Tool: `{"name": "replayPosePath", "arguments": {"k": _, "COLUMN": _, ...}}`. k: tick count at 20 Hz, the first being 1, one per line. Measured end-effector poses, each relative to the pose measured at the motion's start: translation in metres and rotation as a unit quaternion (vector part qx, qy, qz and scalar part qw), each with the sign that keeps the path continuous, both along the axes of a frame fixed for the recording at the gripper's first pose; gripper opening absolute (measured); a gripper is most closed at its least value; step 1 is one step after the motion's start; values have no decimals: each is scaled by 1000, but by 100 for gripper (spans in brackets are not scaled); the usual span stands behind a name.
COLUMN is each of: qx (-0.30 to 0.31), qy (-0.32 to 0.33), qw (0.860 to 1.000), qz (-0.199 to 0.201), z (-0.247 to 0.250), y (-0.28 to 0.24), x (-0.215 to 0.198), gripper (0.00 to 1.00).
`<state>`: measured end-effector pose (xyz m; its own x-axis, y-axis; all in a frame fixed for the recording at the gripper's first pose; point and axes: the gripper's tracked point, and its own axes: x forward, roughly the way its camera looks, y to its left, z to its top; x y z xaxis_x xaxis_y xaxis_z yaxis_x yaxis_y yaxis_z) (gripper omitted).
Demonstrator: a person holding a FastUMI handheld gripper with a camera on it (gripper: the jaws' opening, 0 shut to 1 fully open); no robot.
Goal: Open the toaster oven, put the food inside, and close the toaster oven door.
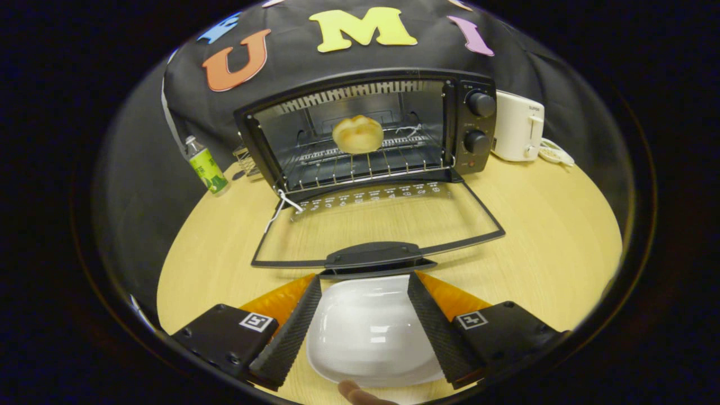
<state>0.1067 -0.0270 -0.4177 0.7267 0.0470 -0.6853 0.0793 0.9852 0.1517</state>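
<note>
A black toaster oven (475,121) stands on the round wooden table (551,225) with its glass door (382,225) folded down flat toward me. A pale bun (358,134) lies on the wire rack (360,166) inside the oven. My gripper (364,279) hovers just short of the door's handle (374,254), open, with its fingers (292,332) spread wide. Beneath and between them sits an empty white dish (368,332) on the table. Nothing is pinched between the fingers.
A plastic bottle (206,166) with a green label stands left of the oven. A white toaster (517,126) and its cord (557,153) are to the oven's right. A fingertip (357,392) shows at the dish's near rim.
</note>
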Motion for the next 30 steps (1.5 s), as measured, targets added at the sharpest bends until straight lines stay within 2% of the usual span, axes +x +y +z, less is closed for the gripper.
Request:
{"name": "replayPosePath", "arguments": {"k": 8, "qx": -42, "qy": 8, "qw": 999, "qz": 1, "z": 2, "y": 1, "x": 3, "gripper": 100}}
{"name": "replayPosePath", "arguments": {"k": 14, "qx": -47, "qy": -4, "qw": 999, "qz": -8, "z": 22, "y": 0, "x": 2, "gripper": 100}}
{"name": "replayPosePath", "arguments": {"k": 20, "qx": -35, "qy": -77, "qw": 996, "qz": -23, "z": 65, "y": 0, "x": 14, "gripper": 100}}
{"name": "replayPosePath", "arguments": {"k": 24, "qx": -4, "qy": -149, "qw": 988, "qz": -41, "z": 95, "y": 0, "x": 29, "gripper": 100}}
{"name": "replayPosePath", "arguments": {"k": 27, "qx": -22, "qy": -168, "qw": 985, "qz": -38, "z": 106, "y": 0, "x": 37, "gripper": 100}}
{"name": "replayPosePath", "arguments": {"k": 30, "qx": -37, "qy": -225, "qw": 973, "qz": -28, "z": 126, "y": 2, "x": 51, "gripper": 100}}
